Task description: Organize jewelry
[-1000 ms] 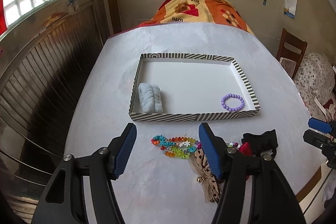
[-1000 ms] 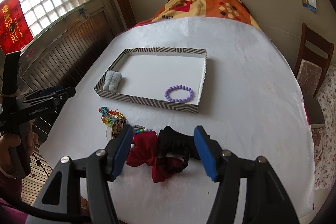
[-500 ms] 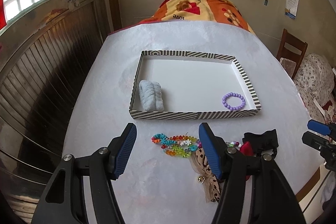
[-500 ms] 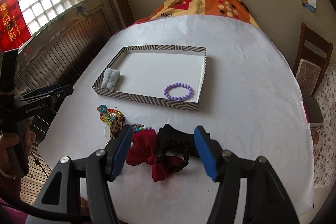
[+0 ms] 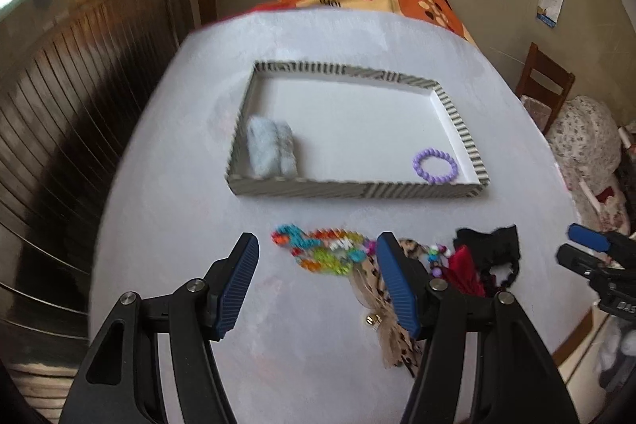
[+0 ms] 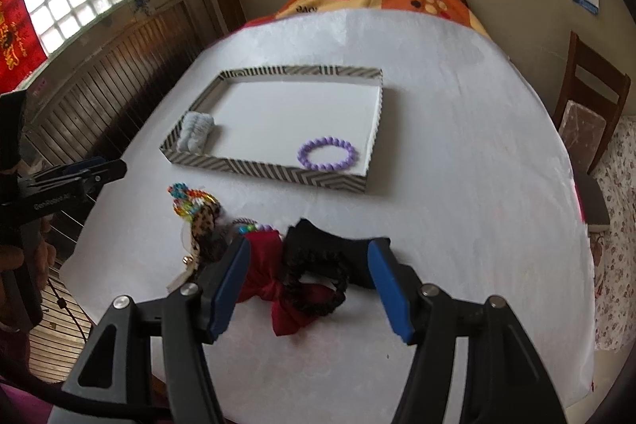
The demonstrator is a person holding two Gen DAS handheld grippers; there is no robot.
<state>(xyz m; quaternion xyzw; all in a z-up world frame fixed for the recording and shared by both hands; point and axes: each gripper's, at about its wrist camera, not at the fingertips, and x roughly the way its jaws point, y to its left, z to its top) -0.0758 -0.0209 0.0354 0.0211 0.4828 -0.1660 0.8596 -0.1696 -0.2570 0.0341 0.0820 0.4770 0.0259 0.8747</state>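
Leopard bow (image 5: 391, 308) partly behind finger; tray (image 5: 357, 190) stripes blurred

Left gripper (image 5: 317, 280): has eased forward and lower over the tabletop (image 5: 167, 225), its open fingers (image 5: 238, 285) now closer to the beaded bracelet (image 5: 320, 251).
Right gripper (image 6: 308, 283): has dropped toward the red bow (image 6: 278, 289) and black scrunchie (image 6: 318, 281), which now lie between its spread fingers (image 6: 387, 289).
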